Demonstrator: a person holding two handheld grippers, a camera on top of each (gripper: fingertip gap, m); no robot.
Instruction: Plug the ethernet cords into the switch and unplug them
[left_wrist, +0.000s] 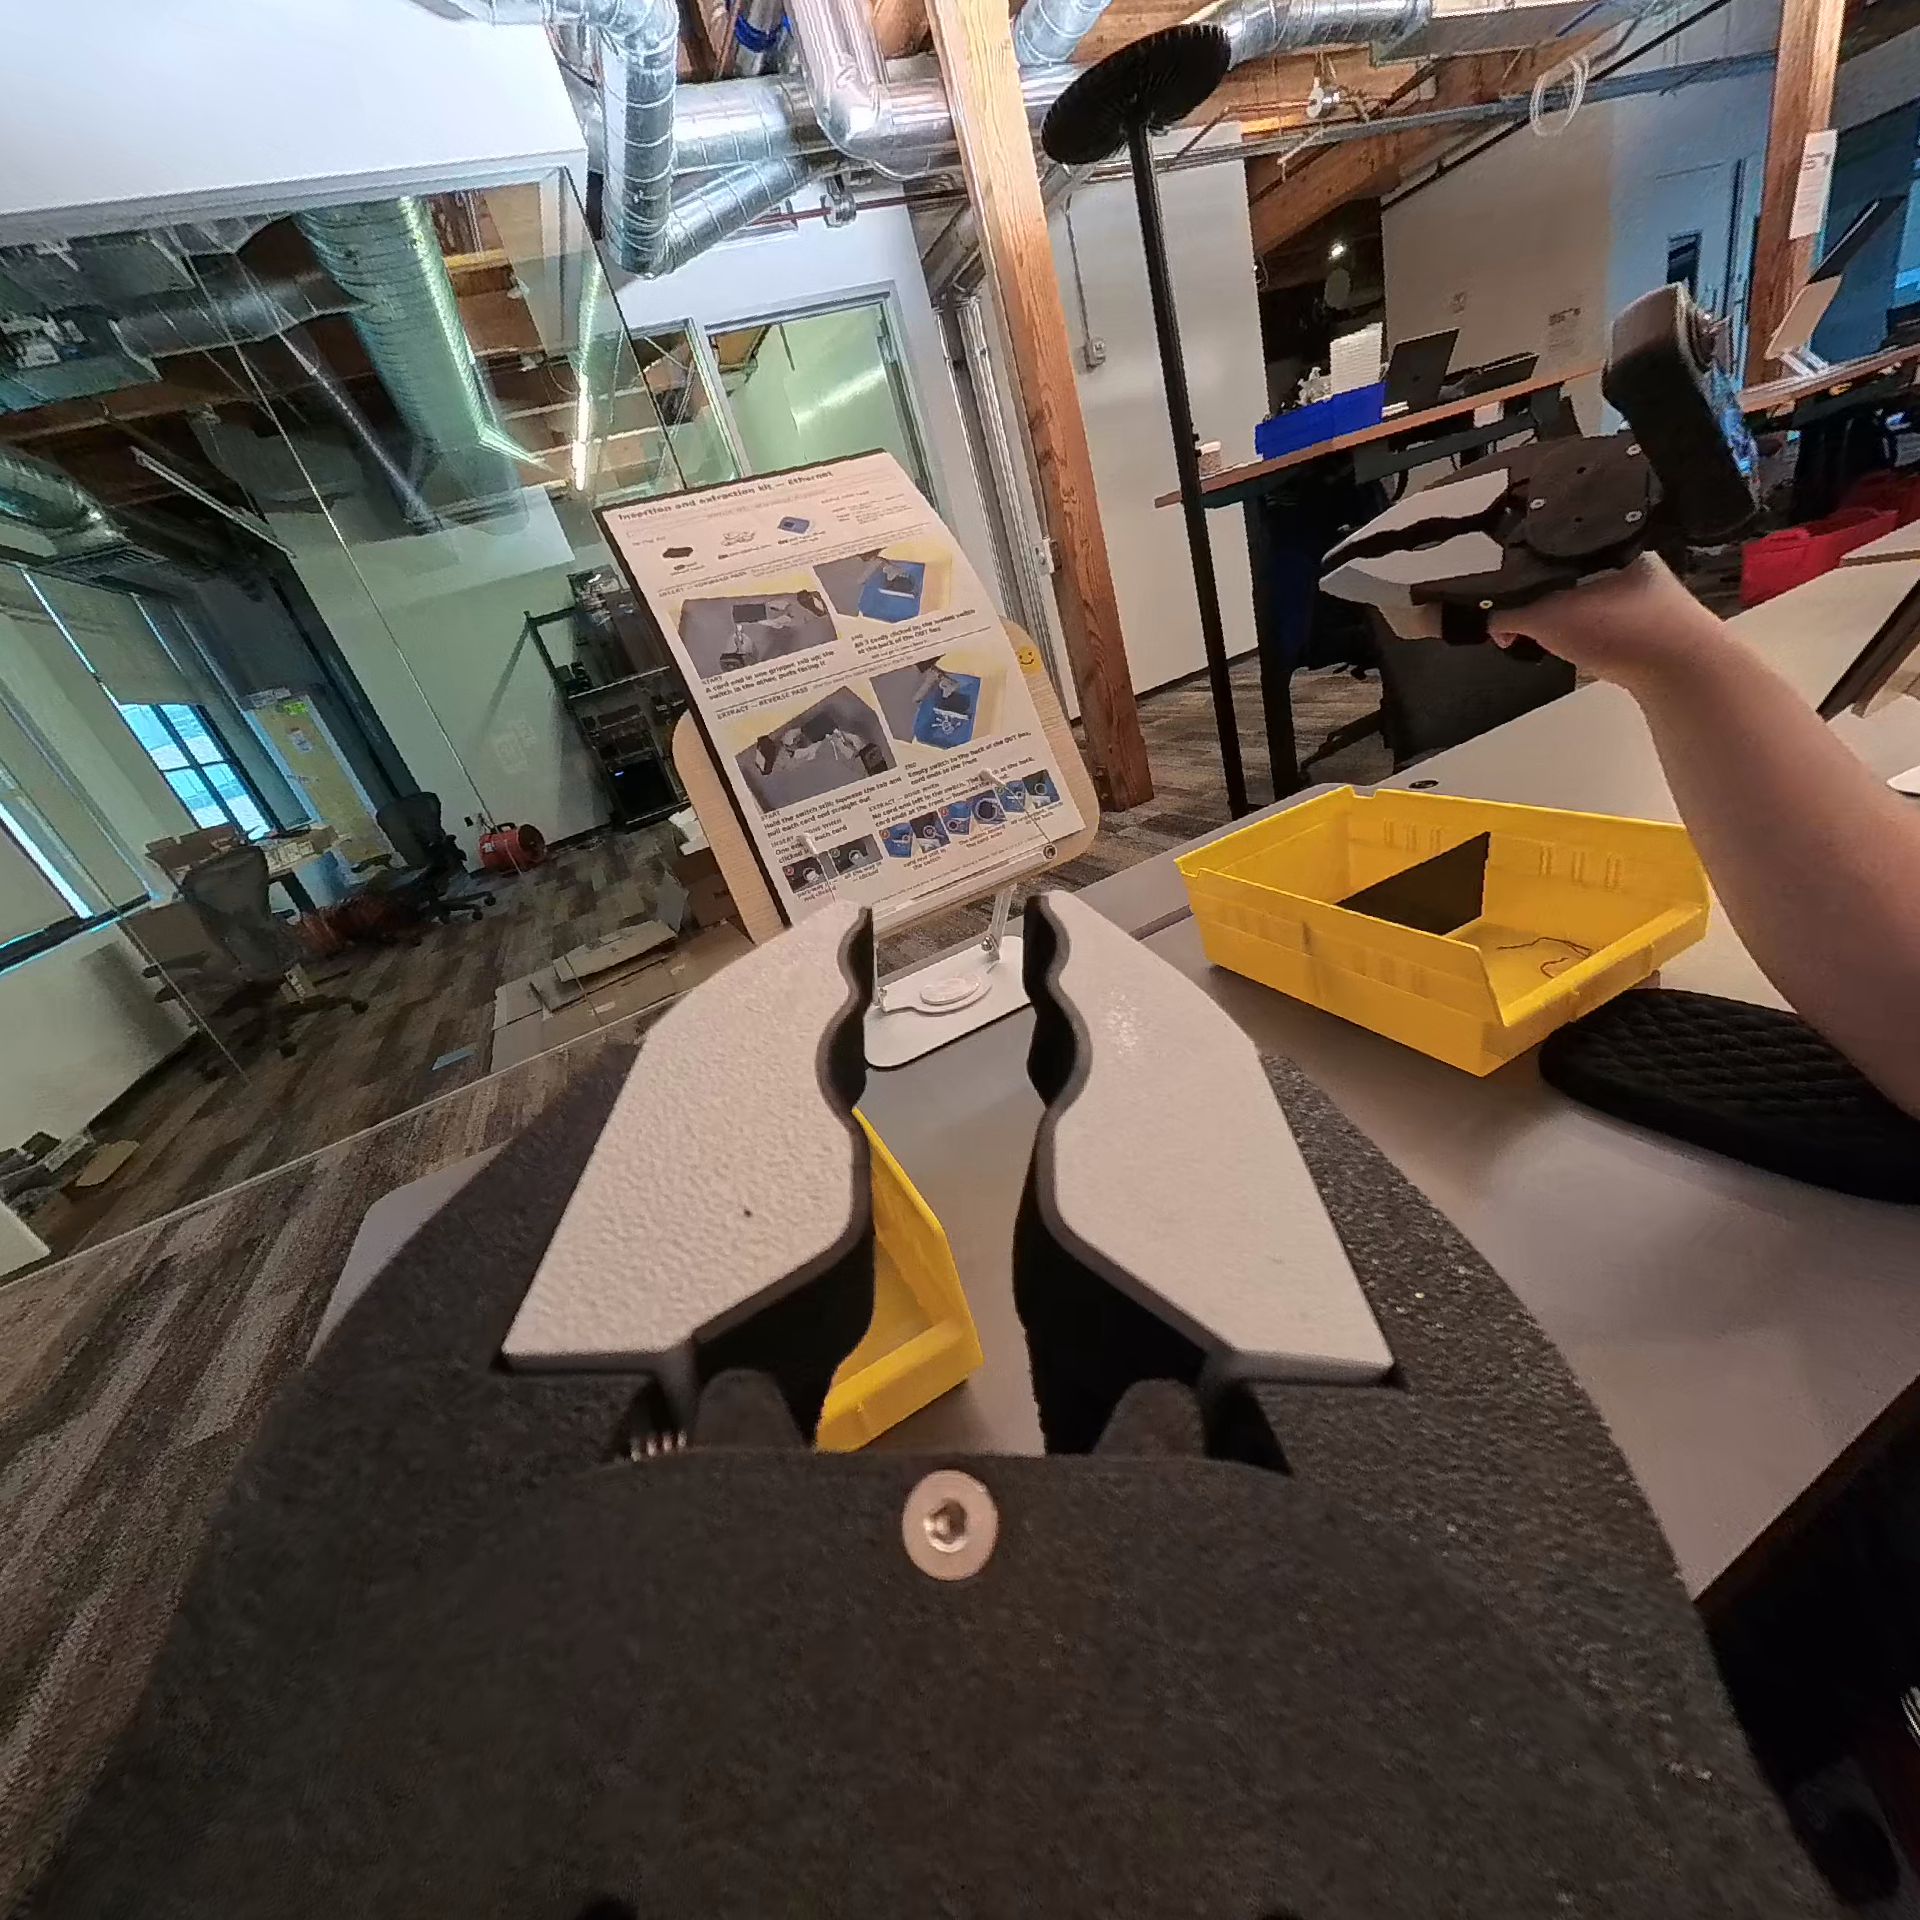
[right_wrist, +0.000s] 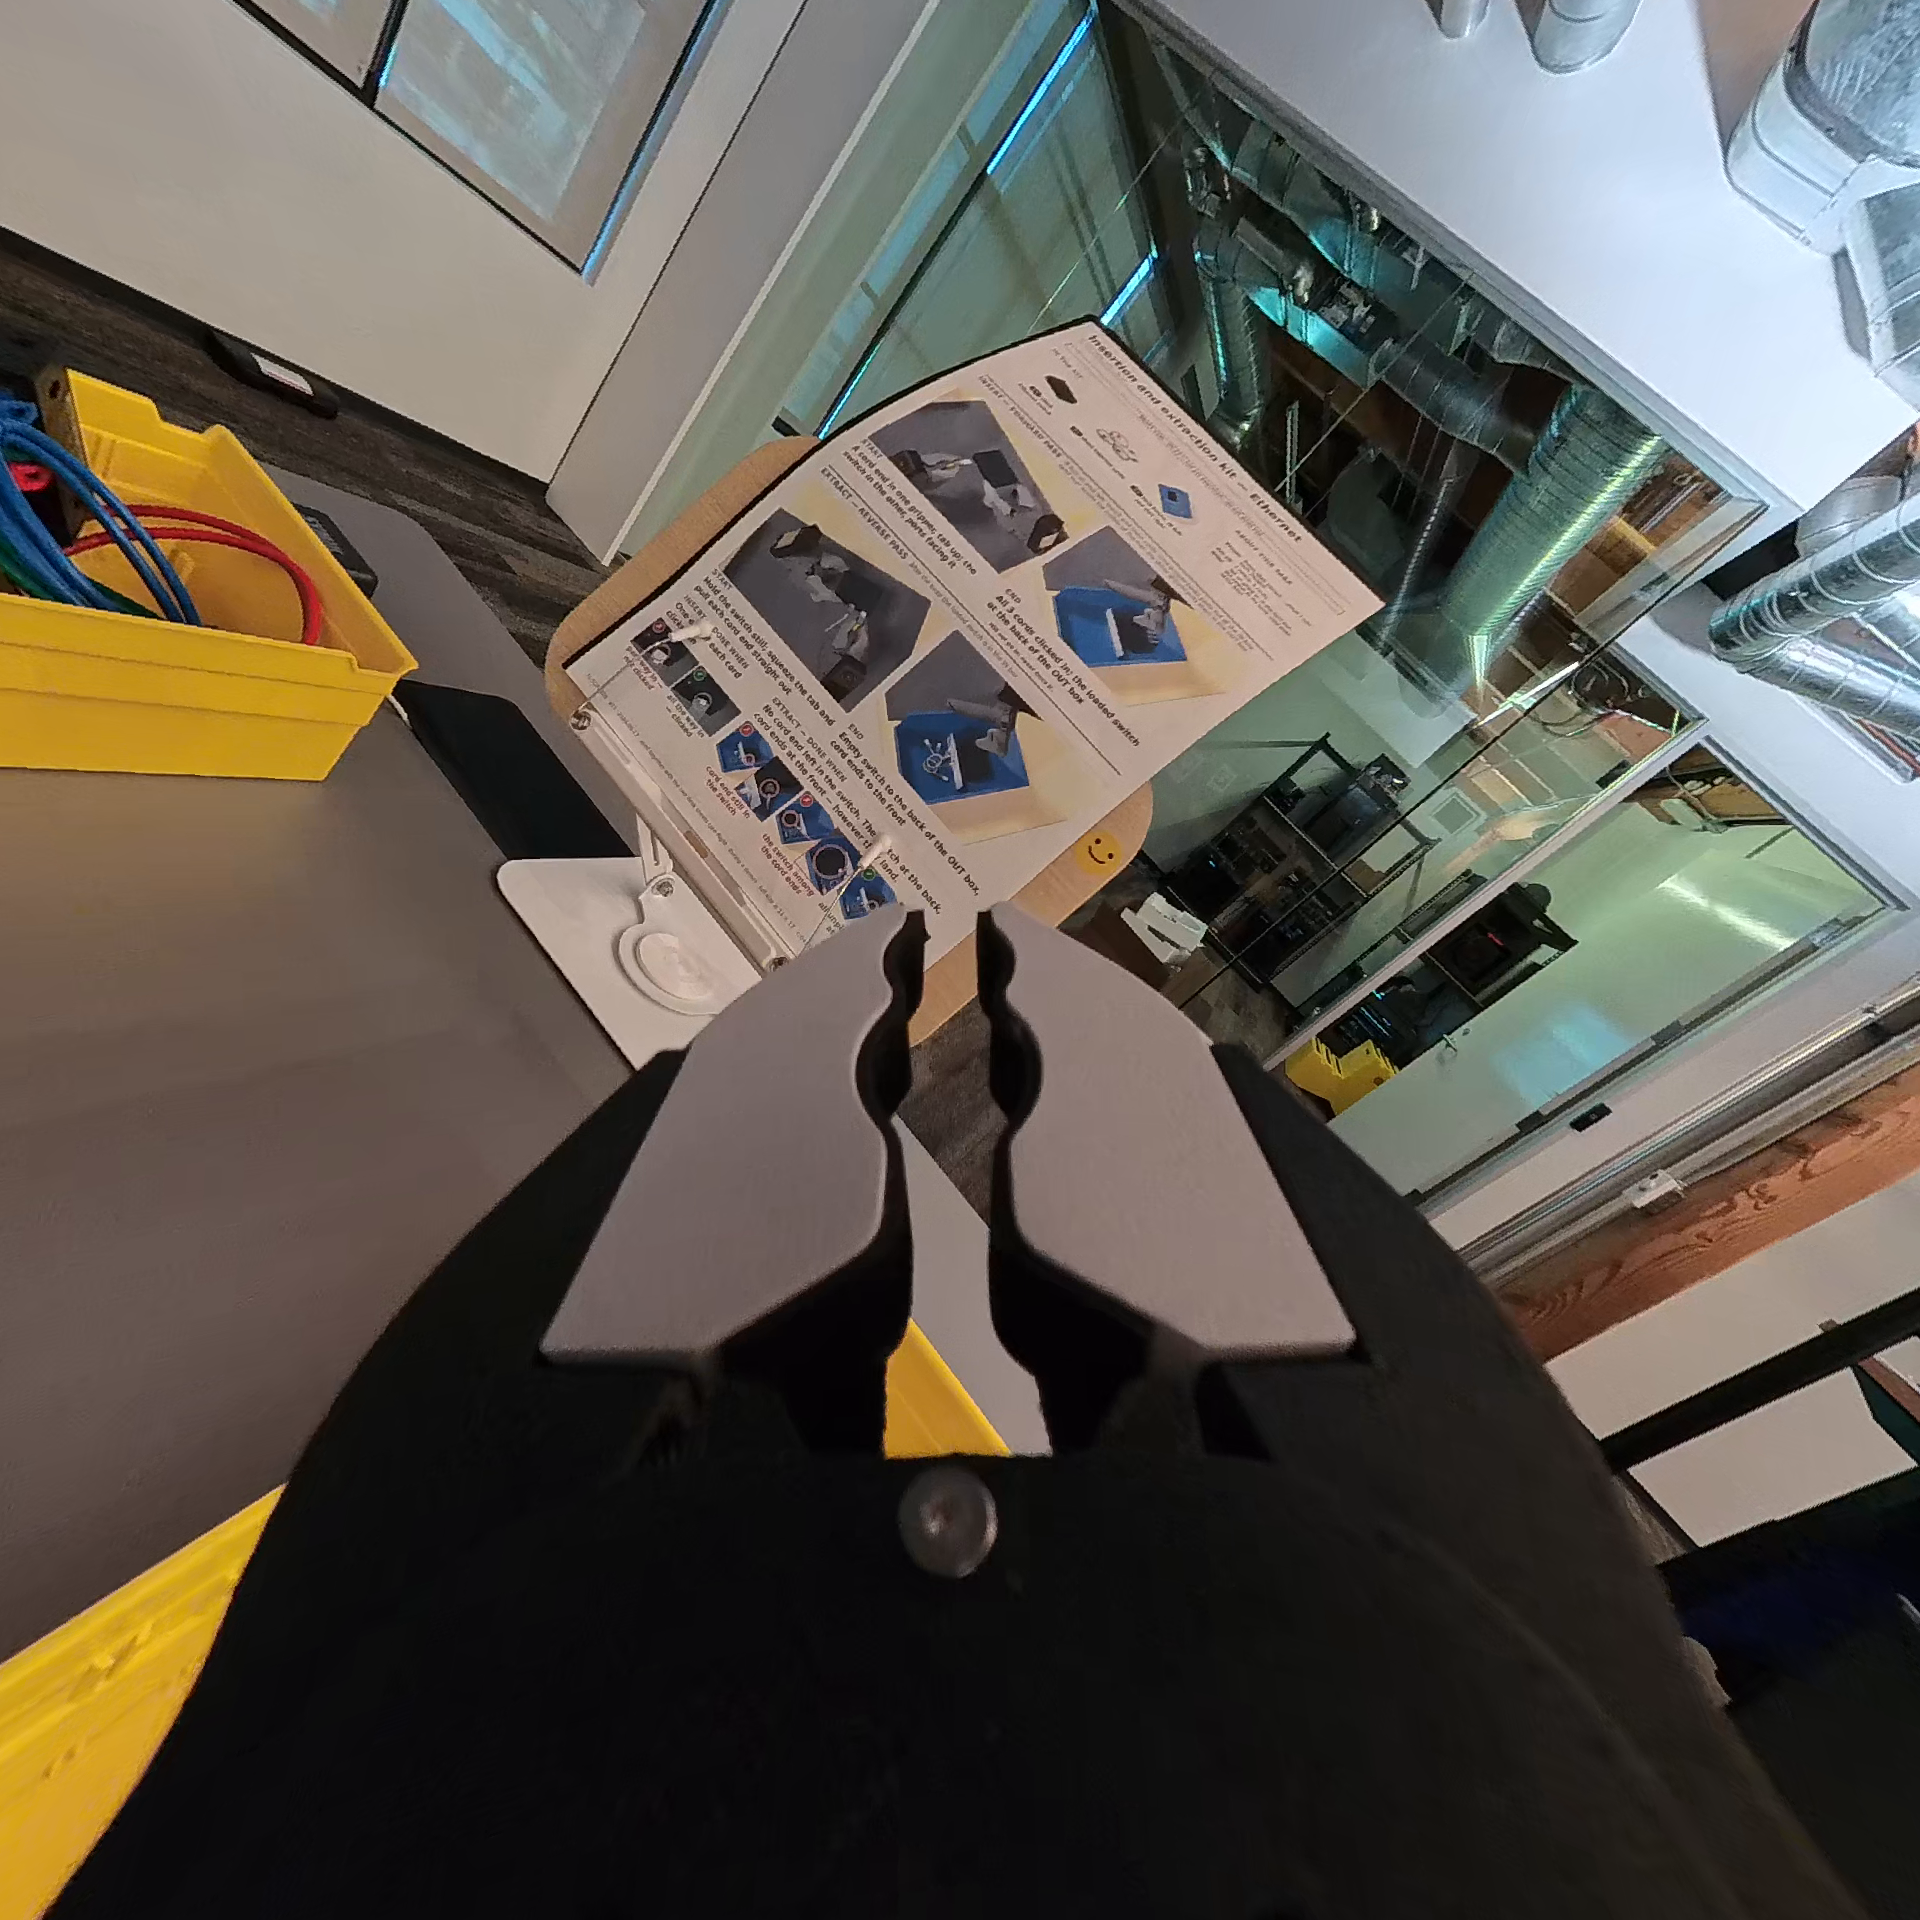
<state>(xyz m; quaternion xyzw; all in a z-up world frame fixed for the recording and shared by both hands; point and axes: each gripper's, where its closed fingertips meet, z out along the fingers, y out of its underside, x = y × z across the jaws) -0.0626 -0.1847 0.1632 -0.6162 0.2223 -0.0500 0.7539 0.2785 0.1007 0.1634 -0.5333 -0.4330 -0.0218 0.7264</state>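
Blue, red and green ethernet cords lie coiled in a yellow bin at the far left of the grey table, seen in the right wrist view. I cannot make out the switch for certain. My left gripper is open and empty, held above the table over the corner of that yellow bin. My right gripper is empty, its jaws a narrow gap apart, raised in the air. It also shows in the left wrist view, held up by a hand at the upper right.
A second yellow bin with a black panel inside stands at the right, with a black round mat beside it. An instruction sheet on a white stand stands at the table's far edge. The person's forearm reaches over the mat. My right fingertips sit around 45 cm from my left ones.
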